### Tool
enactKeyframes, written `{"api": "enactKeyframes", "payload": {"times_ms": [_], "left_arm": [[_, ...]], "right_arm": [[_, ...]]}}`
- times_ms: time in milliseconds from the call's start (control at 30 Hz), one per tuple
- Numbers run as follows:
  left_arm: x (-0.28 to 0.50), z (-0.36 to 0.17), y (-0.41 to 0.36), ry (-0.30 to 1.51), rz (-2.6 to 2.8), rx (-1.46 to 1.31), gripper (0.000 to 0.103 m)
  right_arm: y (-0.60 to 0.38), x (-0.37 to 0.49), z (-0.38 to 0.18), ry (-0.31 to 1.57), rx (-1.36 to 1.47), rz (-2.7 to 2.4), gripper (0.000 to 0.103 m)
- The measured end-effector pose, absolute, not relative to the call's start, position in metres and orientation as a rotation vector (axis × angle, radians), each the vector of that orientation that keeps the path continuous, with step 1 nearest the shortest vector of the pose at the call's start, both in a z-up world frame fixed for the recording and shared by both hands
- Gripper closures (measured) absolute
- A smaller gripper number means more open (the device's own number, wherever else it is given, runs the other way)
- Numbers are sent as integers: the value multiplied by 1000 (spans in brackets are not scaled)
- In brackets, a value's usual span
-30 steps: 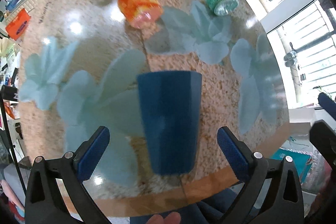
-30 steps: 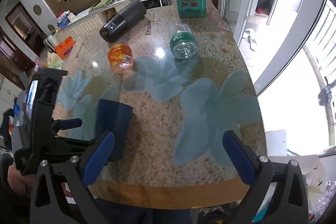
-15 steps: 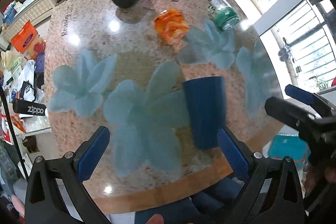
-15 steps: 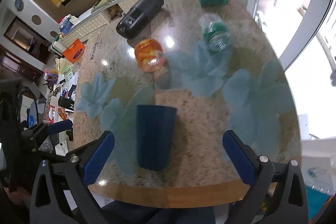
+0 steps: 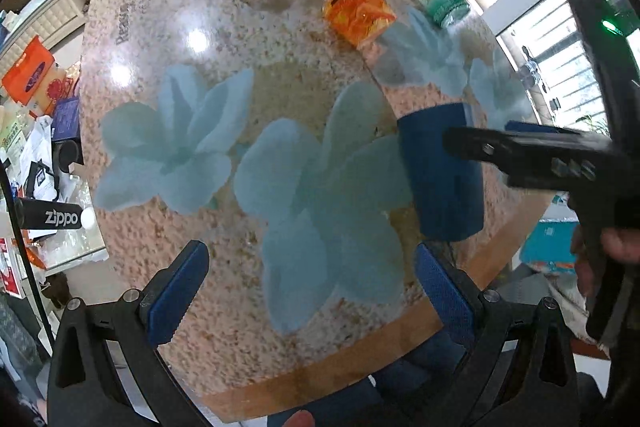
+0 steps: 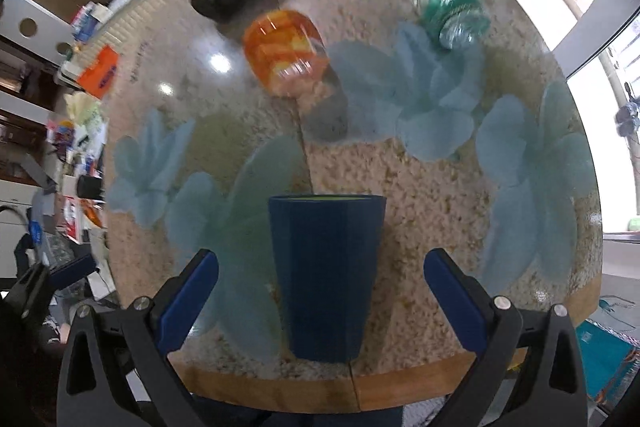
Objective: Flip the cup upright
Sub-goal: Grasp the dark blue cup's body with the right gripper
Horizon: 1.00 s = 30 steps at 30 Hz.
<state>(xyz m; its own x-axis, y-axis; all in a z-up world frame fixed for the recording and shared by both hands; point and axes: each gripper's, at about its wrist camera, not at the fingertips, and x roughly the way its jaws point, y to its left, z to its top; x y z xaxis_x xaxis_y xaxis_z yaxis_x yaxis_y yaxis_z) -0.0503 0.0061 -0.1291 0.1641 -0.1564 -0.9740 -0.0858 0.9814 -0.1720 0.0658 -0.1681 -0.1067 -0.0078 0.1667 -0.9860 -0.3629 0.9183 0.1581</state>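
Both grippers gape empty: right gripper (image 6: 320, 301) straddles the blue cup (image 6: 326, 277) near the counter (image 6: 280, 393) edge; left gripper (image 5: 310, 297) hovers beside.

A: What lies between the right gripper's (image 6: 320, 301) spread jaws?

B: A dark blue cup (image 6: 325, 275), matt and smooth, plastic by the look. The finger pads (image 6: 188, 303) are blue with a fine rough texture, on matt black plastic arms.

A: And beyond the jaws?

B: The table (image 6: 420, 227) is glossy speckled stone with a wood-toned edge. The orange jar (image 6: 286, 53) looks shiny and translucent.
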Motion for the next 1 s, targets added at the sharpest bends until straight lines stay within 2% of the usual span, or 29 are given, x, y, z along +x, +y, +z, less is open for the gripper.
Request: {"api": "enactKeyframes", "payload": {"times_ms": [400, 467, 533, 700, 1000], "left_arm": [[-57, -148, 8, 1441, -46, -277, 0], [-58, -150, 10, 1442, -41, -284, 0], [-59, -152, 12, 1443, -36, -294, 0], [-59, -156, 19, 1444, -34, -318, 0], [-61, -153, 23, 1433, -49, -317, 0]], "right_arm": [[-166, 87, -155, 1688, -185, 401, 0], [-167, 88, -159, 1709, -172, 399, 3], [-168, 88, -162, 1725, -160, 397, 13], [-173, 84, -164, 1743, -195, 389, 31], [-163, 85, -170, 1724, -214, 390, 33]]}}
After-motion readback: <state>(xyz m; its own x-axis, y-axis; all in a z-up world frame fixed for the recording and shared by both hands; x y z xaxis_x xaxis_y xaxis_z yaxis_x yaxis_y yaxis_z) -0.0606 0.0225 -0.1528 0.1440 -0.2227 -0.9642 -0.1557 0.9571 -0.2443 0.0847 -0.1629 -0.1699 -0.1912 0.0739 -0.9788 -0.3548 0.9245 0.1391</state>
